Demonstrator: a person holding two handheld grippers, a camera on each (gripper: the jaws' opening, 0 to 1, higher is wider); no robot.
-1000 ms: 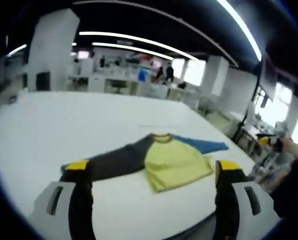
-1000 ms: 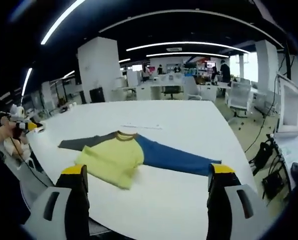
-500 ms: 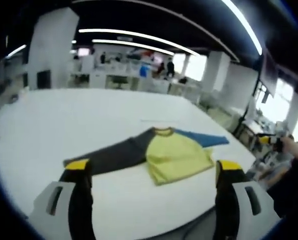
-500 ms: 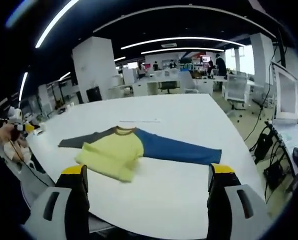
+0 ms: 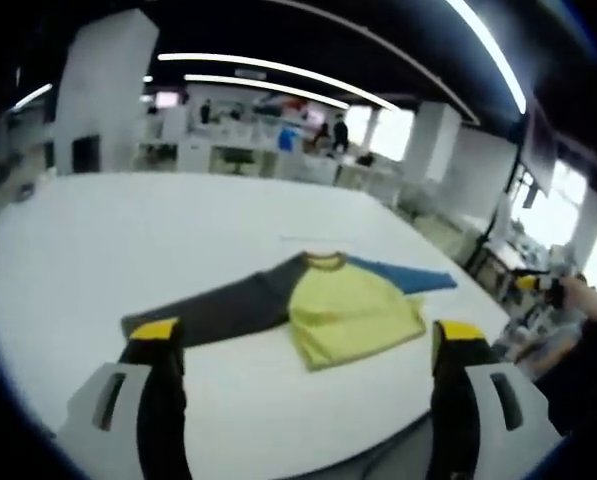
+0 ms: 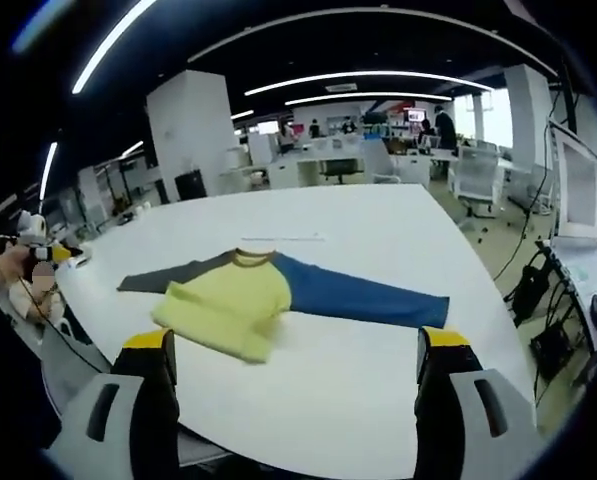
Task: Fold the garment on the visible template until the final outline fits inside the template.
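Garment mid-table, sleeves spread, hem doubled. Both grippers wide open, empty — better pinch sleeve cuffs, fold inward flat.

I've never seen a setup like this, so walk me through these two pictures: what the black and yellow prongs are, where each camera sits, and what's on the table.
A person holds one hand-held gripper in each hand, with a fisheye camera riding on each. The prongs rising from the bottom of each view are that gripper's jaws: the left hand-held gripper and the right hand-held gripper. Both stand open and hold nothing. On the white table lies a long-sleeved shirt, yellow body partly folded, with one grey sleeve and one blue sleeve spread out flat.
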